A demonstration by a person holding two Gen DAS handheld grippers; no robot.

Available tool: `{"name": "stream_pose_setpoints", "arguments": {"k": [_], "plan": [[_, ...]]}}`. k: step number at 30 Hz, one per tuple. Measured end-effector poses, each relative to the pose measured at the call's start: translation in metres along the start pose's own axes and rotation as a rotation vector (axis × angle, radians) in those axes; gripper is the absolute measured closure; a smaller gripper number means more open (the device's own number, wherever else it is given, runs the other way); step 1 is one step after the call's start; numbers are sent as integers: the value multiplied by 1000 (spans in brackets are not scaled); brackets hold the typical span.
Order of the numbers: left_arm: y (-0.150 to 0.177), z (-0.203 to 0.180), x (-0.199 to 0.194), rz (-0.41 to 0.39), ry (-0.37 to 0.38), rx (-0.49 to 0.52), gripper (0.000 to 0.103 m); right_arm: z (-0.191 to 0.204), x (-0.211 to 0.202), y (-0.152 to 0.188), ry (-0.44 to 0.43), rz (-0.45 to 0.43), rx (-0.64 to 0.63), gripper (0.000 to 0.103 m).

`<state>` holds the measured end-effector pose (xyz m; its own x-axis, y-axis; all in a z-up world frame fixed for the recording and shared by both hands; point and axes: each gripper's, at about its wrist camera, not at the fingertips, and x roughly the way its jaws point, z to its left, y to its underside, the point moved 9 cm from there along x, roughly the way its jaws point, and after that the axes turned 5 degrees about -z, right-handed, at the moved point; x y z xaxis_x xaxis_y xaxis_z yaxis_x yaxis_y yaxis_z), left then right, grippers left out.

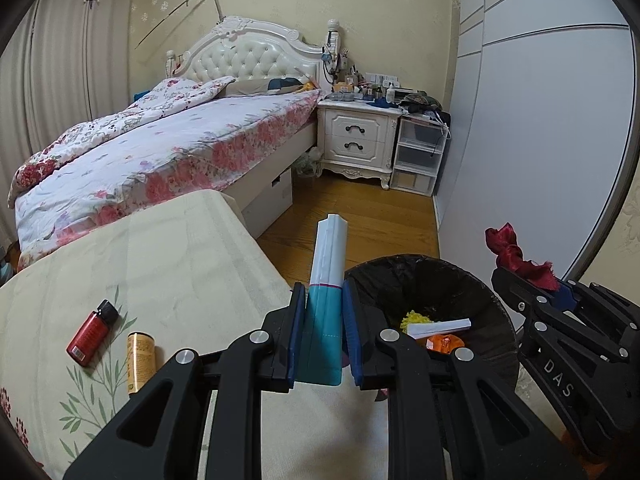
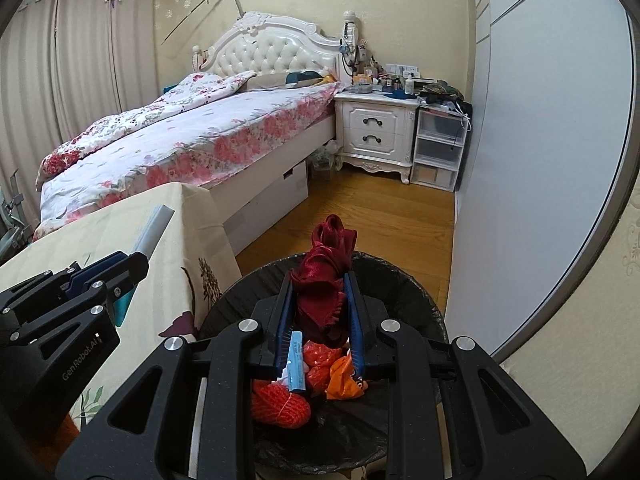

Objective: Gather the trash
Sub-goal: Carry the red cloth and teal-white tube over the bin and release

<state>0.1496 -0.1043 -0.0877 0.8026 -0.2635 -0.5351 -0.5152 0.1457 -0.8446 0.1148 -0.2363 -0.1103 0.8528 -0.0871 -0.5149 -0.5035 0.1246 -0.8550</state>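
Left wrist alone shows a red bottle [image 1: 93,333] on the table [image 1: 168,248]; left gripper [image 1: 323,304] clamps a white-teal packet [image 1: 328,276], pointing far. Right gripper [image 2: 322,292] pinches crumpled maroon cloth [image 2: 326,276] above the bin [image 2: 416,292].

A folded teal-and-white paper packet [image 1: 326,280] sits between blue pads [image 1: 352,336] on the black left gripper [image 1: 323,320]. The crumpled dark red velvet cloth [image 2: 326,280] contrasts with a black-lined round bin [image 2: 400,280] holding orange scraps [image 2: 344,380]. The cream tablecloth [image 1: 160,264] carries green leaf sprigs. The quilted bedspread [image 1: 180,144] is white with pink flowers.
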Motion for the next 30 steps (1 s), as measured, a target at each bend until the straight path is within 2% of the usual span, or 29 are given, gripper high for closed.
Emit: {"name": "stream_pose_setpoints", "arguments": {"k": [10,26,30], "plan": [[-3,-11,28,36,6,31,83,-15,17,0,28,17,36,80],[-2,-19,45,68,4,60,83,-21,31,3,32,39,48,80],[0,-21,47,77,3,66,80,-23,30,2,34,37,48,78]]}}
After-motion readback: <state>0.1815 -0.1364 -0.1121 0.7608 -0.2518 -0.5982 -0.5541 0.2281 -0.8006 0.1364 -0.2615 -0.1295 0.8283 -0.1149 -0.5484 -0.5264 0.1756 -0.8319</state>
